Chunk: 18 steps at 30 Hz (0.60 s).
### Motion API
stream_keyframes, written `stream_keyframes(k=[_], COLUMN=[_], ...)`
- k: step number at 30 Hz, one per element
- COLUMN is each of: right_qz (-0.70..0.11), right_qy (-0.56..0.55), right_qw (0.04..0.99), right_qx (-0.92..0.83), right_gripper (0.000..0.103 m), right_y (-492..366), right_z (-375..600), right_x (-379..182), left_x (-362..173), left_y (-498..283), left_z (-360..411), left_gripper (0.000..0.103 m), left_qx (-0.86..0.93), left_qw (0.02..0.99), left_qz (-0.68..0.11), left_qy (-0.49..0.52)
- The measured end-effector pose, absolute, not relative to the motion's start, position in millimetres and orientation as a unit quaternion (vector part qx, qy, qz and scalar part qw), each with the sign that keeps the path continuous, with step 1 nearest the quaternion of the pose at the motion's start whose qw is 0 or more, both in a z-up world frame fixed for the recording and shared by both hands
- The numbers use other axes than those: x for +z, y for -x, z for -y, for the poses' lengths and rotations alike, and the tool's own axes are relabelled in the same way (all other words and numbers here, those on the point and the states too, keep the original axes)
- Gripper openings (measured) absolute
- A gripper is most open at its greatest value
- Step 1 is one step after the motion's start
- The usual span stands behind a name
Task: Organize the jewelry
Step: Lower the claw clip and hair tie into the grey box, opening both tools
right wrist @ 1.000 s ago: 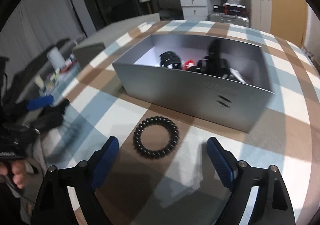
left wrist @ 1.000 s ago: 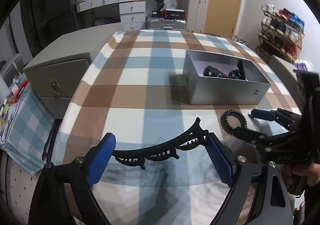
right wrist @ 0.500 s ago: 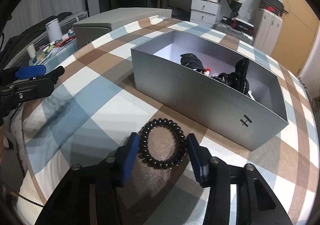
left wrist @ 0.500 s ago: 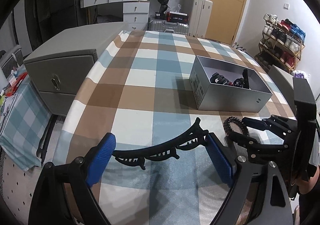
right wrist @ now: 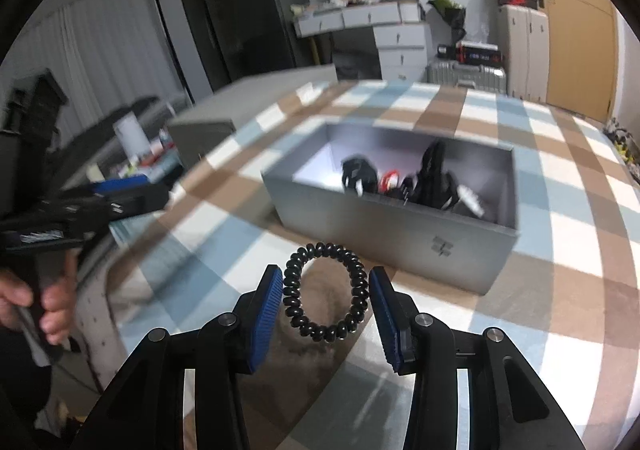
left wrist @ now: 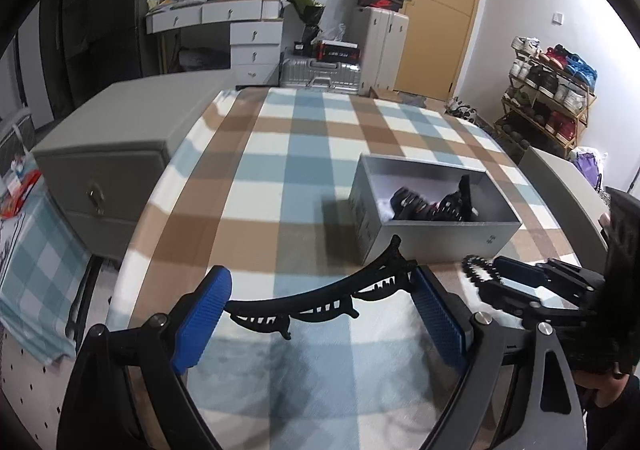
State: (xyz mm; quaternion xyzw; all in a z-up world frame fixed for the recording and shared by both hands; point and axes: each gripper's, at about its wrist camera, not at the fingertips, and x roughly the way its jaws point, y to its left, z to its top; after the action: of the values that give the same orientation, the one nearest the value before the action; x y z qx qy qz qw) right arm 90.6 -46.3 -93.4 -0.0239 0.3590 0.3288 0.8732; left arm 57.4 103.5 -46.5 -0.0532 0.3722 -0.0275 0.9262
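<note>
The right hand-held gripper [right wrist: 326, 304] clamps a coil tie [right wrist: 325, 292] above the worktop [right wrist: 560, 250] near the box [right wrist: 392, 238], while the left hand-held gripper [left wrist: 316, 314] grips a clip [left wrist: 332, 298] (long, black).

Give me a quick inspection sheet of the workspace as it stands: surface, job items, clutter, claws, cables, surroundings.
Surface: checked cloth over the table, blue, brown and white.
Job's things: grey box open, dark hair accessories inside; black hair claw clip; black spiral hair tie.
Clutter: nothing seen on the cloth apart from the box.
Claws: left claw spans the clip end to end, clear of the cloth; right claw grips the hair tie, clear of the cloth.
Cables: nothing seen.
Surroundings: grey cabinet beside the table, white drawers, suitcase, shoe rack, wooden door.
</note>
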Motion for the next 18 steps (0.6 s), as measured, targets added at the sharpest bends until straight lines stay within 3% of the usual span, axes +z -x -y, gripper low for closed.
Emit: stream_keyframes(k=[18], right_qz=[-0.264], right_qy=[-0.034], right_qw=[0.905], right_qx=[0.333], right_gripper=[0.044], right_y=[-116.5], right_z=[89.4], right_x=[-35.1], left_x=[-30.5], left_y=[-113.7], left_z=[-45.4], left_gripper=[0.088], left_qx=[-0.083], left_qw=[0.927], left_qz=[-0.366], left_qy=[0.025])
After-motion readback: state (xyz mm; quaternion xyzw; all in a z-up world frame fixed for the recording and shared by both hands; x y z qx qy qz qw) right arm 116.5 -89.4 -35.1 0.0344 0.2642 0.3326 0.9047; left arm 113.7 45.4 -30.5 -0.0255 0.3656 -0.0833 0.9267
